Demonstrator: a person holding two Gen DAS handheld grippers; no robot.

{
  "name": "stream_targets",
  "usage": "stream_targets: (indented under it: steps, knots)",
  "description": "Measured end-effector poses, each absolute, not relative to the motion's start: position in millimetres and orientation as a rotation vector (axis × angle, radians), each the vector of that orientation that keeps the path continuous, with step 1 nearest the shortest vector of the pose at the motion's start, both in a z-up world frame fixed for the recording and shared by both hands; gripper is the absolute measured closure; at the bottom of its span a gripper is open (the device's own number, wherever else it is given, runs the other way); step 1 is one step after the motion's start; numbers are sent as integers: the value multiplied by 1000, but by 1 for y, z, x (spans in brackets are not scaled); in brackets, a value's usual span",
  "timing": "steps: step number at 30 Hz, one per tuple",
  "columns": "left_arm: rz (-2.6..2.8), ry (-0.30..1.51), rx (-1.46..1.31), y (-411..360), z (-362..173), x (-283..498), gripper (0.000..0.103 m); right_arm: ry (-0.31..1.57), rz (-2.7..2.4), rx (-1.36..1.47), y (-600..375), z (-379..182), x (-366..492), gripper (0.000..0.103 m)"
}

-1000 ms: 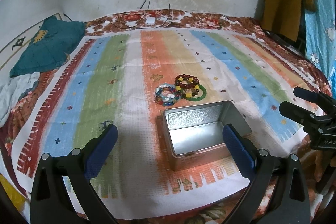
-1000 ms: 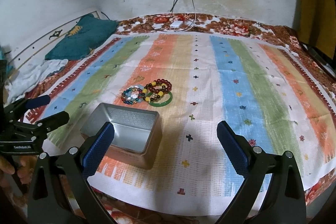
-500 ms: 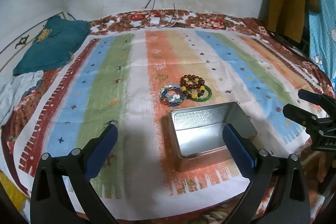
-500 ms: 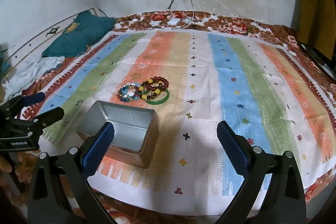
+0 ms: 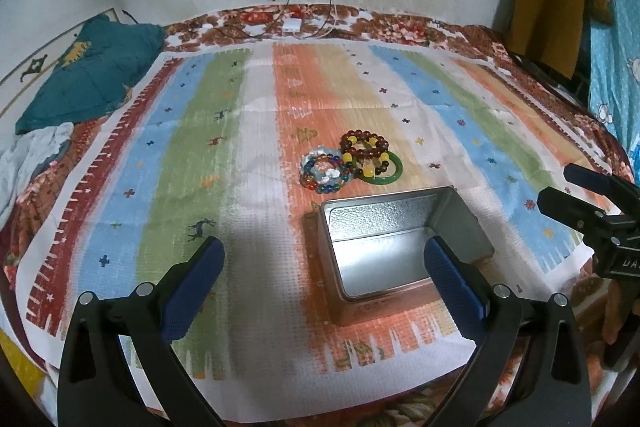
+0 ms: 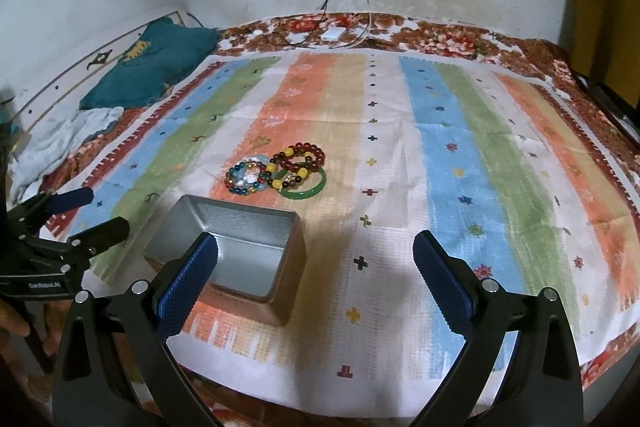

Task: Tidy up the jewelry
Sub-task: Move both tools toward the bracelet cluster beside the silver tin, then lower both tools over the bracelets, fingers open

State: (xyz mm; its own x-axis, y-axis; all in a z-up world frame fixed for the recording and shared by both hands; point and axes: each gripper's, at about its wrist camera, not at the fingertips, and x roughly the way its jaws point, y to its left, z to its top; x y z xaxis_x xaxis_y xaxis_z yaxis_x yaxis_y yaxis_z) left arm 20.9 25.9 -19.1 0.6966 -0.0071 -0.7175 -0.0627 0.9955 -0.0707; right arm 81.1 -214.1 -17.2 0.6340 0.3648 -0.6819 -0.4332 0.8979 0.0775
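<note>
**Bracelets Behind the Tin on the Bed**

A cloth point(image 5: 248, 147) covers the bed point(image 5: 400, 31). On it a tin point(image 5: 400, 251) sits near the front edge. Just behind the tin lie the bracelets point(image 5: 348, 163), touching one another. A pillow point(image 5: 92, 75) lies far left.

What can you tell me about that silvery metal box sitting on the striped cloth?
The metal box is a rectangular tin with shiny silver walls, open at the top with no lid in sight. Its inside is bare, and the far inner wall shows an embossed pattern. It rests flat on the striped cloth, near the cloth's front edge. A cluster of bracelets lies just beyond it, apart from it. Neither gripper touches it.
</note>
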Motion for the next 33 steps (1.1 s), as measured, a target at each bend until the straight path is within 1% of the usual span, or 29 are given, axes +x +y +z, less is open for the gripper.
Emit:
stream_targets:
  steps: [4,17,24,33]
  knots:
    - [33,814,-113,31,-21,27,6,753,471,-115,-207,-16,88,4]
    - [29,844,-32,20,-23,55,6,787,496,-152,-190,-16,112,4]
    - [58,848,-27,32,-25,82,6,791,500,-152,-180,-16,129,4]
    - [56,872,-36,36,-31,100,6,840,494,-132,-174,-21,150,4]
